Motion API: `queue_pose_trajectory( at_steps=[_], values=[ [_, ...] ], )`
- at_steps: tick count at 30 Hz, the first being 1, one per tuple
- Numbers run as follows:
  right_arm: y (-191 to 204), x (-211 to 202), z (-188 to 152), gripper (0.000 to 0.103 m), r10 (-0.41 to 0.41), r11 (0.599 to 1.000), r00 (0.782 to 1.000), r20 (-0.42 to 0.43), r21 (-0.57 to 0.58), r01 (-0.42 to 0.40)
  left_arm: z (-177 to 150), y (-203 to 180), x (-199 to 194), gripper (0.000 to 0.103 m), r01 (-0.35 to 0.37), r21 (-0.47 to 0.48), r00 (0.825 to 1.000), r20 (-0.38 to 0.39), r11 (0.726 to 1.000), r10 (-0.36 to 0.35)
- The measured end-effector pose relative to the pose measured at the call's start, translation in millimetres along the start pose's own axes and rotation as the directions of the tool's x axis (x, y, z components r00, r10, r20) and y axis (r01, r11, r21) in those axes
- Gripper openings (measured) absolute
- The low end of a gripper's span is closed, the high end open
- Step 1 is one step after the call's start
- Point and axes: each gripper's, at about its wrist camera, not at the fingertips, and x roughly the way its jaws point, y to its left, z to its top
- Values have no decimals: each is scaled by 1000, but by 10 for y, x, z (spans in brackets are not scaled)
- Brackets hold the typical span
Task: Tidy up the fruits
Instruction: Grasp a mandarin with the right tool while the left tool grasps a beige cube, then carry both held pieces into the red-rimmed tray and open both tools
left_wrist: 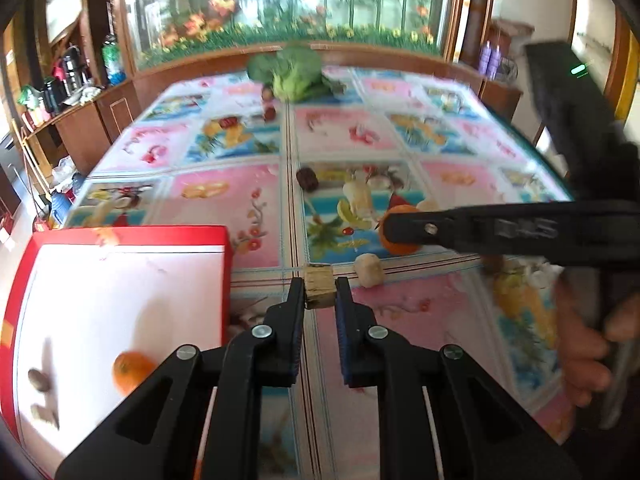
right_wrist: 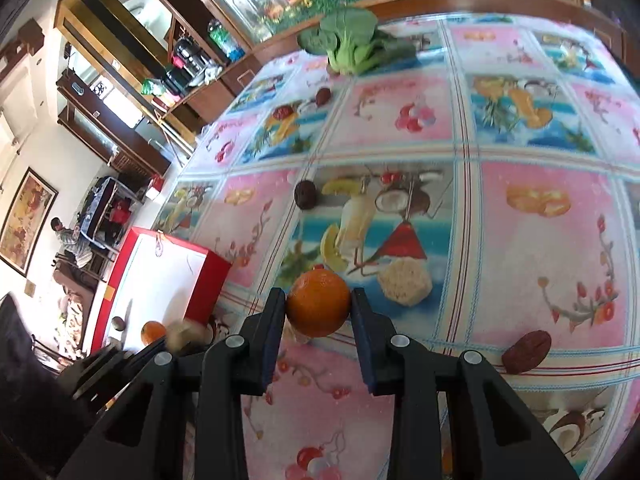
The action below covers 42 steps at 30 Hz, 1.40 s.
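My left gripper [left_wrist: 319, 290] is shut on a small tan cube-shaped piece [left_wrist: 318, 286], held just above the table. My right gripper [right_wrist: 319, 303] is shut on an orange [right_wrist: 318, 303]; it also shows in the left wrist view [left_wrist: 400, 236] with the right gripper's finger across it. A red box with a white inside [left_wrist: 120, 304] sits at the left and holds another orange [left_wrist: 130, 372] and small brown pieces [left_wrist: 39, 380]. A pale lump [left_wrist: 370, 275] lies beside the held cube. Dark red dates [right_wrist: 306, 195] [right_wrist: 526, 351] lie on the tablecloth.
A green leafy vegetable [right_wrist: 352, 46] lies at the table's far edge, with another date [right_wrist: 322, 96] near it. A pale rough lump [right_wrist: 405, 281] lies right of the held orange. Wooden cabinets [left_wrist: 72, 120] stand past the left edge. The person's hand [left_wrist: 588, 344] is at the right.
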Motion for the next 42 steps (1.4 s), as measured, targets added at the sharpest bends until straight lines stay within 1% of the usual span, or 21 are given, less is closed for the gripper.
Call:
queue_pose_trajectory(
  at_steps=[4, 7, 11, 19, 24, 27, 30, 32, 36, 39, 42],
  values=[
    [77, 34, -20, 32, 0, 1000, 1000, 22, -28, 0, -158, 85, -266, 17, -19, -14, 999, 50, 1000, 20],
    [139, 77, -37, 32, -7, 998, 999, 41, -54, 9, -264, 217, -365, 17, -17, -53, 999, 51, 998, 20],
    [131, 100, -42, 32, -12, 998, 998, 69, -55, 16, -367, 418, -461, 17, -32, -93, 997, 60, 995, 37],
    [88, 30, -89, 32, -15, 999, 988, 157, -41, 22, -589, 981, -716, 17, -98, -184, 989, 90, 978, 116],
    [204, -31, -126, 32, 14, 999, 977, 211, -52, -3, -725, 1251, -764, 17, -117, -235, 987, 84, 965, 140],
    [428, -49, -181, 32, 64, 996, 971, 232, -75, -48, -784, 1301, -741, 17, -114, -239, 988, 76, 964, 136],
    [763, -7, -264, 32, 169, 983, 958, 230, -113, -147, -803, 1332, -758, 17, -109, -243, 988, 84, 964, 133],
    [1031, 37, -323, 32, 208, 971, 950, 234, -166, -172, -807, 1376, -796, 17, -115, -246, 986, 90, 962, 141],
    [1575, 150, -487, 32, 249, 939, 942, 226, -294, -178, -863, 1504, -889, 17, -165, -253, 976, 96, 953, 194],
    [1912, 285, -659, 32, 251, 904, 950, 185, -395, -162, -922, 1657, -945, 17, -201, -286, 968, 91, 937, 235],
    [2116, 411, -802, 32, 239, 872, 961, 143, -467, -147, -978, 1789, -980, 17, -226, -311, 960, 86, 923, 265]
  ],
)
